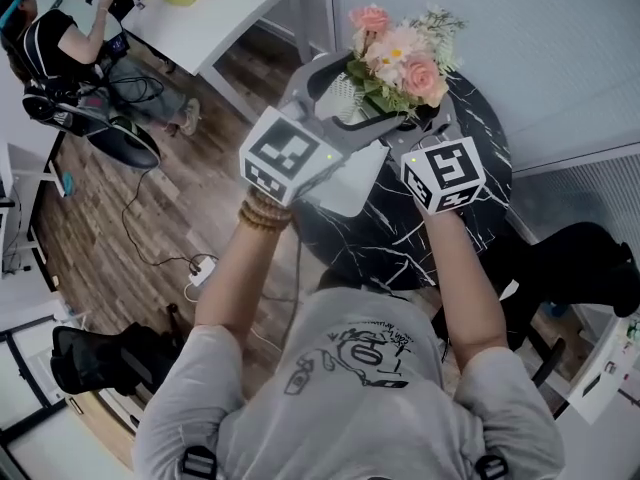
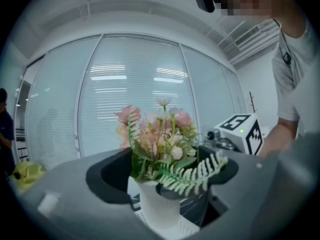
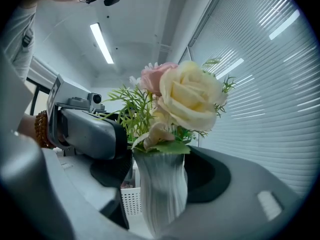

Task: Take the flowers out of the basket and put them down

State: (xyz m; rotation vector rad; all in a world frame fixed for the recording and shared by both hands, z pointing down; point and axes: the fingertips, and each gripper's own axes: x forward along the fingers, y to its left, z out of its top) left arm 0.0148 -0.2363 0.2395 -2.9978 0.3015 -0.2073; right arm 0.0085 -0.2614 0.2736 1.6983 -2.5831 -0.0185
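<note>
A bunch of pink and cream flowers [image 1: 400, 58] stands in a white ribbed vase [image 3: 162, 194] above the white mesh basket [image 1: 355, 183]. My right gripper [image 3: 160, 176] has its dark pads against both sides of the vase. My left gripper [image 2: 162, 176] reaches in from the other side, its jaws either side of the vase [image 2: 160, 204]; fern fronds hide whether its pads touch. The head view shows the left gripper [image 1: 345, 98] curving wide round the bouquet and the right gripper [image 1: 425, 118] mostly hidden under the blooms. The basket [image 2: 167, 229] shows just below the vase.
The basket rests on a round black marble table [image 1: 480, 118] beside a wall of white blinds. A white desk [image 1: 220, 8] and a seated person [image 1: 60, 48] are at the back left. Cables and a power strip [image 1: 200, 273] lie on the wooden floor.
</note>
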